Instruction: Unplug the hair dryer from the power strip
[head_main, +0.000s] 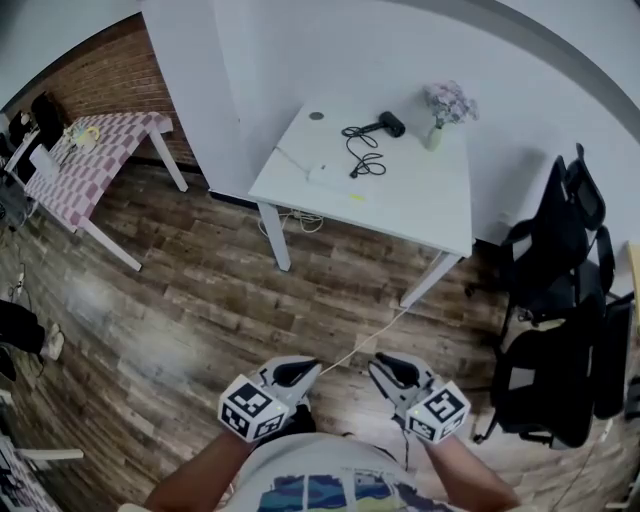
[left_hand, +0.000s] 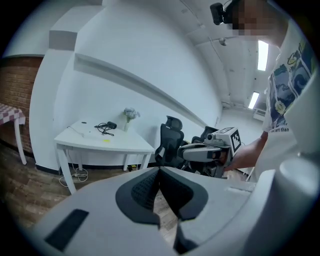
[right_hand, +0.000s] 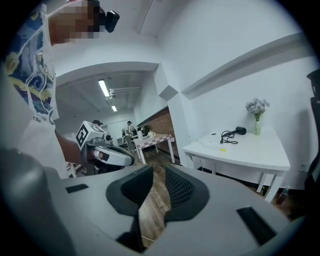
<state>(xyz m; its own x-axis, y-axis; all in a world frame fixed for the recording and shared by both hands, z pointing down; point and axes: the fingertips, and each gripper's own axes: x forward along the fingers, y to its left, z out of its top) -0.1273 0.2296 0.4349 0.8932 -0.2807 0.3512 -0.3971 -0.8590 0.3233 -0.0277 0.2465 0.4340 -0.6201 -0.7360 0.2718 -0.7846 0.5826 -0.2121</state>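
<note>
While the person stands on the wooden floor (head_main: 200, 300) well apart from the white table (head_main: 420, 205), both grippers are held low, close to the body, pointing towards that table. The left gripper (head_main: 300, 372) has its dark pads meeting at the tips, closed with nothing between them. The right gripper (head_main: 392, 368) has its jaws a little apart, with only floor showing through the gap, so it grips nothing.

The black hair dryer (head_main: 390, 124) lies on the far part of the table, just beside a small vase of pale flowers (head_main: 447, 105). Its black cord (head_main: 362, 155) runs in loose loops towards the near left corner, where it ends at a plug at the white power strip (head_main: 322, 175); whether the plug is seated in the strip is too small to tell. A small yellow item (head_main: 357, 197) lies near the table's front edge.

Black office chairs (head_main: 560, 260) stand to the right of the table, and a second table with a checked cloth (head_main: 85, 160) stands well off to the left by a brick wall.
</note>
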